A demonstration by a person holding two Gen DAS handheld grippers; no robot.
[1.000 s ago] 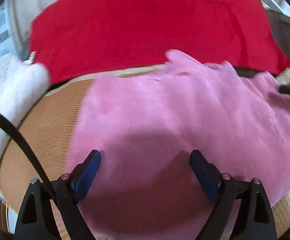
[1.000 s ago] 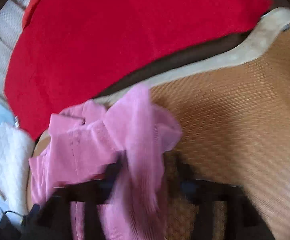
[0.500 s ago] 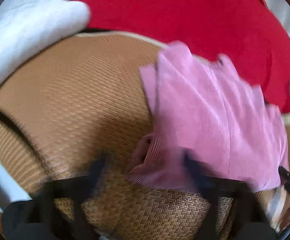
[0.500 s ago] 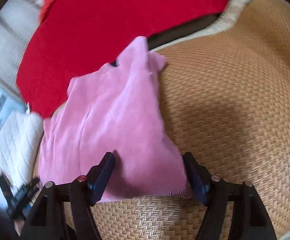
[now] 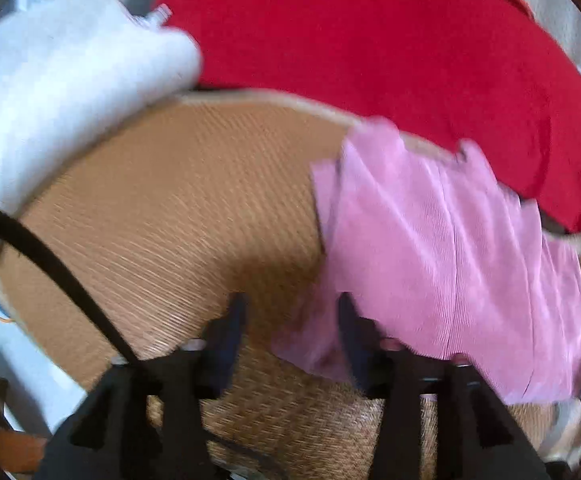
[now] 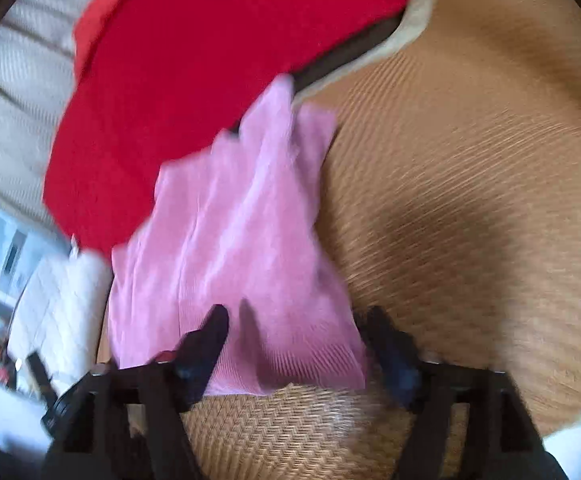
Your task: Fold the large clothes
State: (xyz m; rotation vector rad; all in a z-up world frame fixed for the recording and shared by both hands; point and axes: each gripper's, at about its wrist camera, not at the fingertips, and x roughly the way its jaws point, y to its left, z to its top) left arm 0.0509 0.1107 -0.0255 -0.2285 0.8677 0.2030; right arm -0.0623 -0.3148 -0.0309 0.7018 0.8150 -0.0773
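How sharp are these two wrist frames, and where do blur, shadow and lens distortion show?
Left wrist view: motion blur smears the left gripper and the pink garment; a shadow darkens the woven mat ahead of the fingers; the fisheye bends the mat's edge. Right wrist view: the right gripper is also smeared, the mat weave streaks at right, and black corners vignette the frame.

Woven mat (image 5: pixel 178 208), red blanket (image 5: pixel 370 40), white quilted cushion (image 5: pixel 50 92), black cable (image 5: pixel 58 272)

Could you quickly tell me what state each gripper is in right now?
Left gripper: jaws opening, not pressing the pink garment whose corner lies between them.
Right gripper: jaws opening over the pink garment's near edge, holding nothing.
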